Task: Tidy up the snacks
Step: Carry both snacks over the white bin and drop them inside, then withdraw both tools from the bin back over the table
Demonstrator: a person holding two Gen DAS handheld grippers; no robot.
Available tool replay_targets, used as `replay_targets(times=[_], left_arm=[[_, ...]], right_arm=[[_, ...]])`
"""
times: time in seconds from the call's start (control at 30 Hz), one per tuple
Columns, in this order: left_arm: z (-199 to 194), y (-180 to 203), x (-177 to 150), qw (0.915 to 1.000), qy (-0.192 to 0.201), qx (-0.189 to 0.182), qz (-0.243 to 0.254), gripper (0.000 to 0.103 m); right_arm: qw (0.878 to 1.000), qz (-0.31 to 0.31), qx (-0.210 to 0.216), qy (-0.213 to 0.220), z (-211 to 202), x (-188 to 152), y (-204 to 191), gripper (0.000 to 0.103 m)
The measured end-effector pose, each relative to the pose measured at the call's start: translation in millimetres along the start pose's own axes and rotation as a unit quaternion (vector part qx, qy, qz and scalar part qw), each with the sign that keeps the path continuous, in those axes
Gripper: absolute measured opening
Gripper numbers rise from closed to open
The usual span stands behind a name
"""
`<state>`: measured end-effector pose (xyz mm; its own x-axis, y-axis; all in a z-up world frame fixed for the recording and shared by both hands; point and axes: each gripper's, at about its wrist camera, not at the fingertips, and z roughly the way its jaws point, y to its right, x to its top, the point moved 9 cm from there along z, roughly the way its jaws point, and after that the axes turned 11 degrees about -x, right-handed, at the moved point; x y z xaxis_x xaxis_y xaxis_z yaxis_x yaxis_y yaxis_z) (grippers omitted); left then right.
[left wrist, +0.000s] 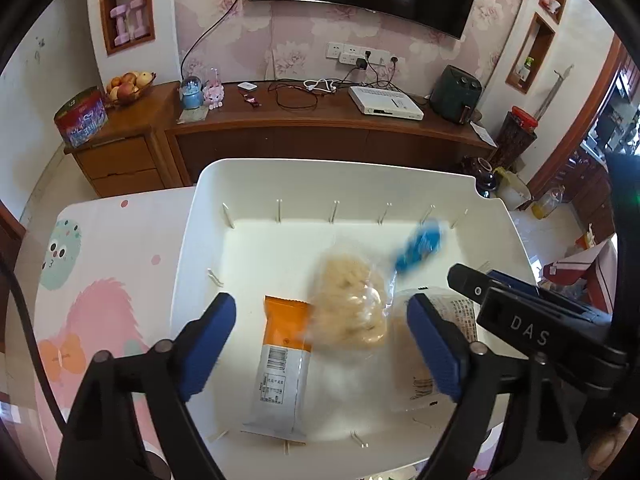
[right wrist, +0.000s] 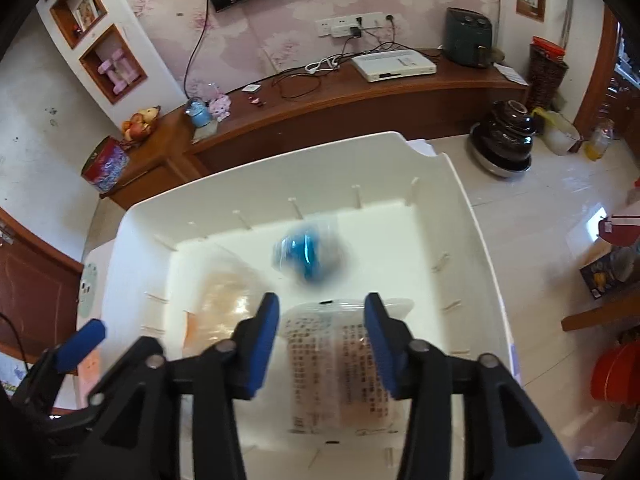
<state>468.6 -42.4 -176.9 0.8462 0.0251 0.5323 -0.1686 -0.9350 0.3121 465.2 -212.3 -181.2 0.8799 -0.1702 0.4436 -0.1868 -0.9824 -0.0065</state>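
A white bin (left wrist: 208, 208) holds snacks. In the left wrist view an orange-and-white packet (left wrist: 282, 364) lies flat, a clear bag of beige snack (left wrist: 352, 304) is blurred beside it, and a blue packet (left wrist: 420, 246) is blurred near the back wall. A clear printed packet (left wrist: 460, 316) lies at the right. My left gripper (left wrist: 320, 344) is open above the bin, empty. My right gripper (right wrist: 322, 344) is open over the clear printed packet (right wrist: 328, 364); the blue packet (right wrist: 308, 256) is blurred ahead of it. The right gripper's body (left wrist: 532, 320) shows at the right of the left view.
The bin sits on a table with a pink cartoon cover (left wrist: 104, 304). Behind stands a wooden TV cabinet (left wrist: 320, 132) with a fruit bowl (left wrist: 128, 84), a red tin (left wrist: 82, 116), cables and a white box (left wrist: 384, 104). Dark pots (right wrist: 508, 136) sit on the tiled floor.
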Motion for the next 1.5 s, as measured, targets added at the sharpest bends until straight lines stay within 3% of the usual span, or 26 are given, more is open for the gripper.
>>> replay_targets(times=[0.23, 0.43, 0.63, 0.8, 1.03, 1.27, 1.5], left_arm=[[-2, -4, -6, 0.9998, 0.001, 0.017, 0.006, 0.088], [-8, -1, -11, 0.9999, -0.004, 0.007, 0.006, 0.088], [-27, 4, -13, 0.9999, 0.002, 0.008, 0.009, 0.088], [-46, 10, -14, 0.9998, 0.011, 0.011, 0.011, 0.088], [-81, 19, -23, 0.9995, 0.022, 0.012, 0.018, 0.088], [-134, 35, -36, 0.9984, 0.046, 0.01, 0.033, 0.088], [-183, 44, -54, 0.9974, 0.062, -0.005, 0.036, 0.088]], right_arm=[[1.0, -0.012, -0.008, -0.008, 2, -10, 3, 0.053], [0.999, -0.037, -0.024, -0.008, -6, -13, -1, 0.053], [0.999, -0.036, -0.02, -0.009, -23, -15, 2, 0.054], [0.998, -0.041, -0.042, -0.004, -41, -18, 9, 0.057], [1.0, -0.012, -0.005, -0.006, -71, -29, 19, 0.057], [0.998, -0.031, -0.007, 0.045, -126, -50, 22, 0.057], [0.995, -0.05, 0.02, 0.084, -181, -76, 19, 0.057]])
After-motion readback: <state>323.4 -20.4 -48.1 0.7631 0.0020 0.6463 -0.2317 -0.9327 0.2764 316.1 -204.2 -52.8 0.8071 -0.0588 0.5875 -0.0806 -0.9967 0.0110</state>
